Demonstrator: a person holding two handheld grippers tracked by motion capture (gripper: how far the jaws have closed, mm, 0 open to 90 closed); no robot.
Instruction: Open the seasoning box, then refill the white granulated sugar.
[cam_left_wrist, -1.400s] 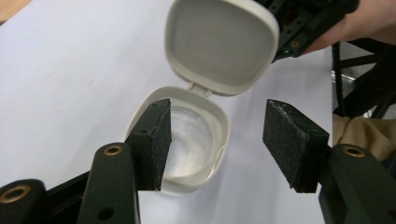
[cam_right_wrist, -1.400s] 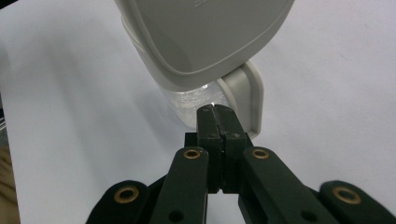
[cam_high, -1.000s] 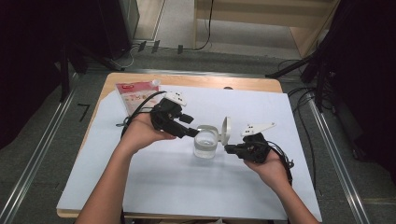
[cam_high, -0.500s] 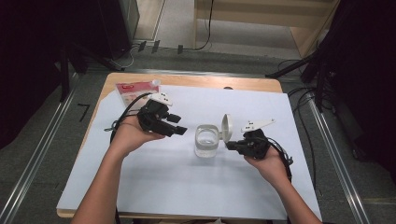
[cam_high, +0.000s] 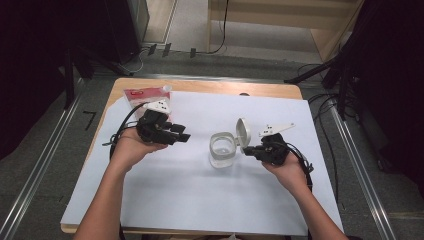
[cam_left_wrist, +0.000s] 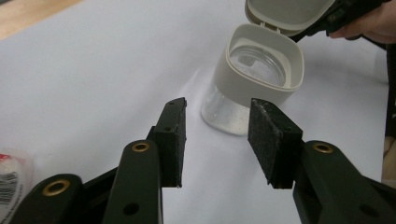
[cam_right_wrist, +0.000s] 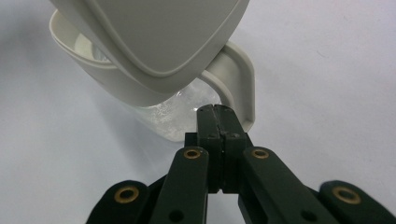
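A clear glass jar (cam_high: 221, 149) (cam_left_wrist: 254, 79) with a beige collar stands mid-table, and its flip lid (cam_high: 243, 132) (cam_right_wrist: 154, 42) is tipped up and open. My right gripper (cam_high: 248, 150) (cam_right_wrist: 215, 109) is shut with nothing between the pads. Its tips sit at the jar's beige handle loop (cam_right_wrist: 243, 79), just under the raised lid. My left gripper (cam_high: 182, 134) (cam_left_wrist: 217, 140) hovers to the left of the jar, apart from it. Its jaws have just been closing partway, and the gap between them holds nothing.
A white paper sheet (cam_high: 200, 200) covers most of the wooden table (cam_high: 200, 86). A red-and-white packet (cam_high: 142, 95) (cam_left_wrist: 9, 172) lies at the far left corner, behind my left hand. Cables trail from both grippers, and dark equipment surrounds the table.
My left gripper has drawn back leftward from the jar and its jaws have narrowed. The right gripper, jar and lid have stayed put.
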